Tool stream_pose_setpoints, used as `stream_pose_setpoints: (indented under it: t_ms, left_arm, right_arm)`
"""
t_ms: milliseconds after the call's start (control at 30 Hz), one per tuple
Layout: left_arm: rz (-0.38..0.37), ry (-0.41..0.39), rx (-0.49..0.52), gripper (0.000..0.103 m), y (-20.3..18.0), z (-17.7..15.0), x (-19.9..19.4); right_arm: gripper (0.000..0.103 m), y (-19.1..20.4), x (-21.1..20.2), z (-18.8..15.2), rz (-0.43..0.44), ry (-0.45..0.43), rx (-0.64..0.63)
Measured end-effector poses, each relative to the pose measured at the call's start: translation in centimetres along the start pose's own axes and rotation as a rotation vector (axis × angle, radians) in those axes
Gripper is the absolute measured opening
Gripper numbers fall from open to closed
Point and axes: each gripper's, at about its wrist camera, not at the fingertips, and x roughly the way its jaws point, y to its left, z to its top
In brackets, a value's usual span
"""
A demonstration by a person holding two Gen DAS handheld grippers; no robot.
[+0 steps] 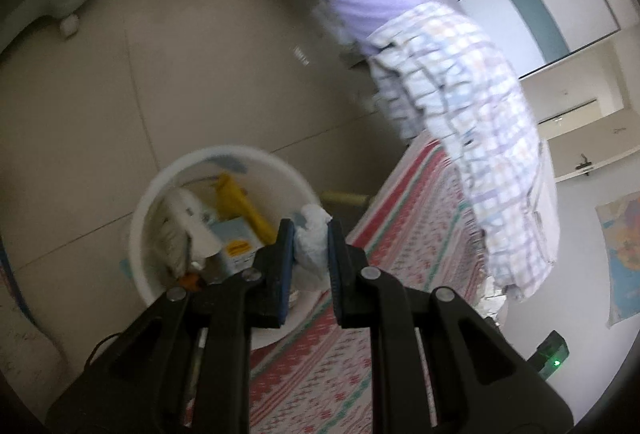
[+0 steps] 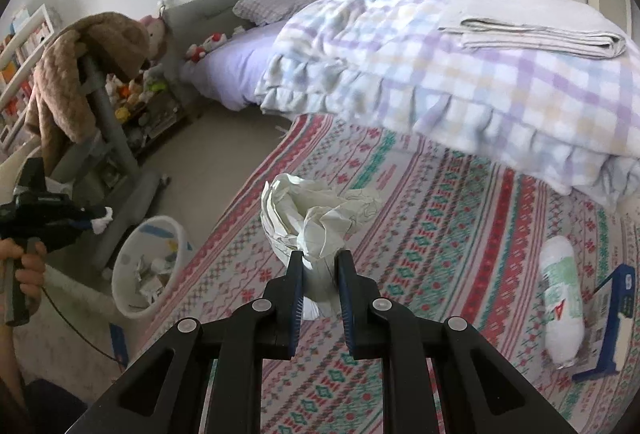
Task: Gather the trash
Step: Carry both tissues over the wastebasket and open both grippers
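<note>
My left gripper [image 1: 311,234] is shut on a small crumpled white tissue [image 1: 310,242], hanging over the near rim of a white round trash bin [image 1: 144,210] on the floor. The bin holds a yellow wrapper, a small box and other scraps. My right gripper [image 2: 320,266] is shut on a large crumpled sheet of white paper [image 2: 312,214], held above the patterned rug [image 2: 440,234]. In the right wrist view the left gripper [image 2: 102,220] with its tissue [image 2: 103,221] shows at the far left, above the bin [image 2: 150,266], in a person's hand [image 2: 28,266].
A white plastic package [image 2: 562,302] lies on the rug at the right beside a blue-edged item [image 2: 614,318]. A bed with a plaid quilt [image 2: 440,74] overhangs the rug. A grey stand draped with brown cloth [image 2: 76,74] stands left of the bin on the tiled floor [image 1: 200,74].
</note>
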Motion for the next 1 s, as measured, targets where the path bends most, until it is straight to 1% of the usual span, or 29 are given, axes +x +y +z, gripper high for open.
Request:
stream_pose_setpoints:
  t_ms: [100,200,233,267,300,333,400,467,533,600,667,700,800,867,1000]
  left_arm:
    - [0.014,0.041,-0.023,0.018,0.5,-0.2,1.2]
    - [0.016,0.057,-0.063,0.02,1.4,-0.1,1.3]
    - [0.026,0.059,-0.074,0.028,1.8,0.0,1.3]
    - [0.04,0.067,-0.101,0.045,2.2,0.1,1.4]
    - [0.037,0.068,-0.13,0.053,2.8,0.2,1.3]
    - [0.025,0.061,-0.153,0.06,3.2,0.2,1.1]
    - [-0.032,0.037,-0.213,0.06,4.0,0.3,0.2]
    - [-0.063,0.02,-0.212,0.06,4.0,0.3,-0.8]
    - [-0.066,-0.002,-0.222,0.06,4.1,0.2,-1.7]
    - [-0.07,-0.037,-0.275,0.06,4.9,-0.1,-3.1]
    - [-0.06,-0.076,-0.332,0.06,5.9,-0.3,-4.3]
    - [-0.053,-0.086,-0.345,0.06,6.1,-0.2,-4.5]
    - [-0.009,-0.123,-0.392,0.06,7.1,-0.1,-5.3]
    - [0.011,-0.128,-0.417,0.06,7.6,-0.2,-5.6]
    - [0.022,-0.133,-0.424,0.06,7.6,-0.2,-5.8]
  right_arm:
    - [0.017,0.8,0.0,-0.5,0.009,0.006,-0.007]
    - [0.017,1.5,-0.1,-0.7,0.024,0.004,-0.011]
    - [0.017,1.7,-0.2,-0.8,0.028,0.003,-0.013]
    - [0.017,2.1,-0.2,-0.9,0.03,0.001,-0.018]
    - [0.017,2.4,-0.3,-0.9,0.033,0.0,-0.025]
    - [0.017,2.8,-0.3,-1.0,0.037,0.0,-0.029]
    - [0.017,3.6,-0.4,-1.2,0.051,0.0,-0.037]
    - [0.017,4.7,-0.2,-1.2,0.068,-0.001,-0.046]
    - [0.017,5.9,0.0,-1.4,0.087,0.001,-0.055]
    - [0.017,7.8,0.5,-1.6,0.11,0.008,-0.074]
    - [0.017,9.7,1.1,-1.9,0.129,0.018,-0.095]
    - [0.017,10.6,1.3,-2.0,0.136,0.02,-0.103]
    - [0.017,13.5,2.4,-2.0,0.184,0.006,-0.092]
    - [0.017,15.9,3.7,-1.9,0.225,0.016,-0.083]
    - [0.018,20.5,6.0,-1.0,0.246,0.043,-0.117]
